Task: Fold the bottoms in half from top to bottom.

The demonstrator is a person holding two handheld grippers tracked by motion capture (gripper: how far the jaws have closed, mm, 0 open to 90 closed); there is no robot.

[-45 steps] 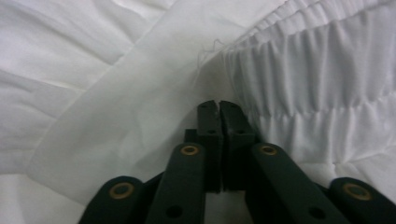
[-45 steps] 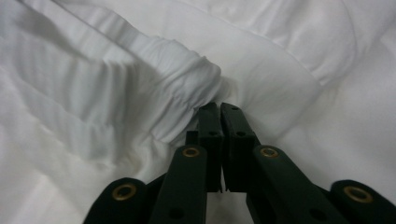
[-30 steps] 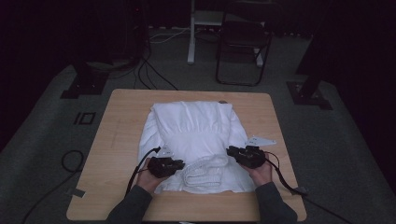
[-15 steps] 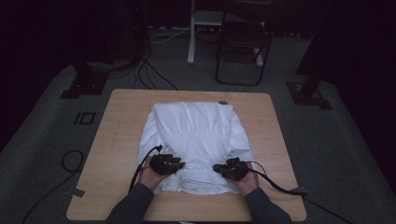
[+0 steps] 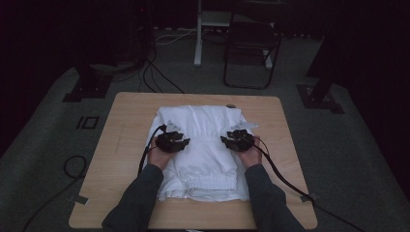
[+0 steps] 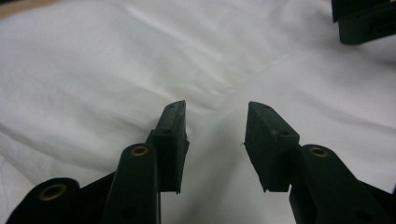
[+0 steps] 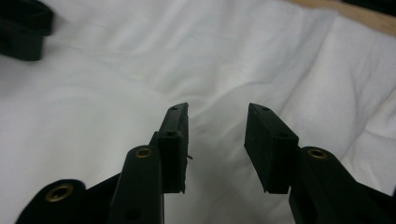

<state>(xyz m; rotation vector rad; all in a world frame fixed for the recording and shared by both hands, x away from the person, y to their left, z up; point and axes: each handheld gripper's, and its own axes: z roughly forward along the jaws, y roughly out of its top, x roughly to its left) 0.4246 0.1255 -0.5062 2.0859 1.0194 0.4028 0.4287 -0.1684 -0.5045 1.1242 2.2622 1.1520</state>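
Note:
A white garment (image 5: 203, 121) lies folded on the wooden table (image 5: 121, 159), its ribbed hem (image 5: 209, 186) toward the near edge. My left gripper (image 5: 175, 135) hovers low over its left part and my right gripper (image 5: 237, 134) over its right part. Both point away from the person. In the left gripper view the gripper (image 6: 215, 109) has just been opening, and only white cloth (image 6: 93, 70) lies below the gap. The right gripper (image 7: 217, 112) has likewise just been opening above the cloth (image 7: 93, 102), with nothing pinched.
Bare wood rims the garment on all sides. Black cables (image 5: 285, 179) trail from both grippers across the table's near part. A dark chair (image 5: 251, 53) and stand feet (image 5: 321, 96) are on the floor beyond the far edge.
Both hands have moved from the garment's near part toward its middle, away from the person. Both pairs of jaws stand wider apart than before.

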